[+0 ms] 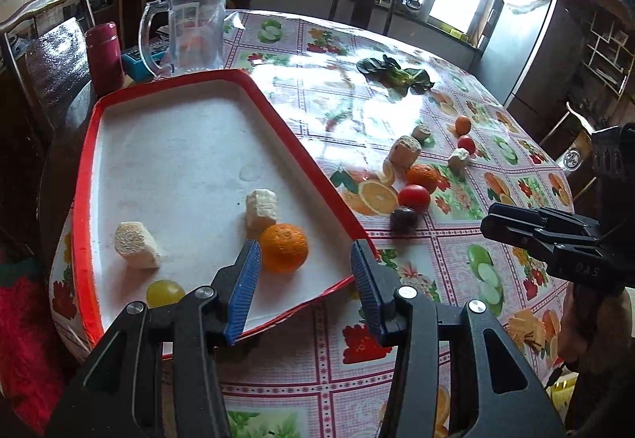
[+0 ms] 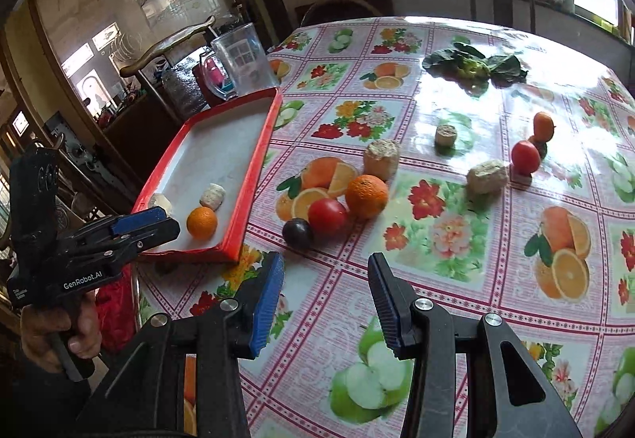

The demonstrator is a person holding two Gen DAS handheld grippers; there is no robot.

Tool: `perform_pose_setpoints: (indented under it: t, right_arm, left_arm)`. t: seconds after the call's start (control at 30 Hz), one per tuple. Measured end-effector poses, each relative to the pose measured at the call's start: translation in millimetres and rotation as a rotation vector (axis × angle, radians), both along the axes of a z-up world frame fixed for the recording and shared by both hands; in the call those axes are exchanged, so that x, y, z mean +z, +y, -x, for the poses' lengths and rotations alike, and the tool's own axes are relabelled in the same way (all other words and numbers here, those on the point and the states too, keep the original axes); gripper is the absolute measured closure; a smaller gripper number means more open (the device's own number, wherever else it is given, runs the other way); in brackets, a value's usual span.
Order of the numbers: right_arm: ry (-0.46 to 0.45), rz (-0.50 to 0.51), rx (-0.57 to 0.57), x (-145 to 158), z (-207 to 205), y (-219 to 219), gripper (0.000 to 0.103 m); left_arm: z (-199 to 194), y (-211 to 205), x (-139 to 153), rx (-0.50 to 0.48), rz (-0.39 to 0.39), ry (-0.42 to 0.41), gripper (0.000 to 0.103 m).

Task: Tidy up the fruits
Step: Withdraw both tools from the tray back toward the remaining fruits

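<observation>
Daylight from the far windows glared off a fruit-print tablecloth, where a red-rimmed tray already held 1 orange, 2 pale chunks and what looked like a yellow-green grape, half hidden. Both grippers stood part open and empty: the left gripper over the tray's near corner, the right gripper over bare cloth. Just ahead of the right one, slightly left, lay a dark plum, round and glossy, touching a red tomato beside a loose orange; the right hand was nearer.
</observation>
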State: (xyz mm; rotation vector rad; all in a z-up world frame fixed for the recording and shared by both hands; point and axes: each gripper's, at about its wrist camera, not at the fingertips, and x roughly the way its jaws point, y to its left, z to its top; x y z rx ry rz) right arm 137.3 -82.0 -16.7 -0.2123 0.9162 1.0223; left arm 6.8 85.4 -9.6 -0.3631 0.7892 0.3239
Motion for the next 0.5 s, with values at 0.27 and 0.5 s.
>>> perform_pose_setpoints:
  t: [0.27,0.5]
  right_arm:
    - [0.012,-0.005,-0.069,-4.5,-18.0,-32.9,0.057]
    - [0.019,-0.007,-0.107,-7.9,-31.8,-50.1,0.056]
  left_arm:
    - [-21.5,-27.7,-0.9,-0.073,-0.008,0.014,0.058]
    - [-40.2,-44.8,-2.0,-0.119,-0.012,0.026,0.058]
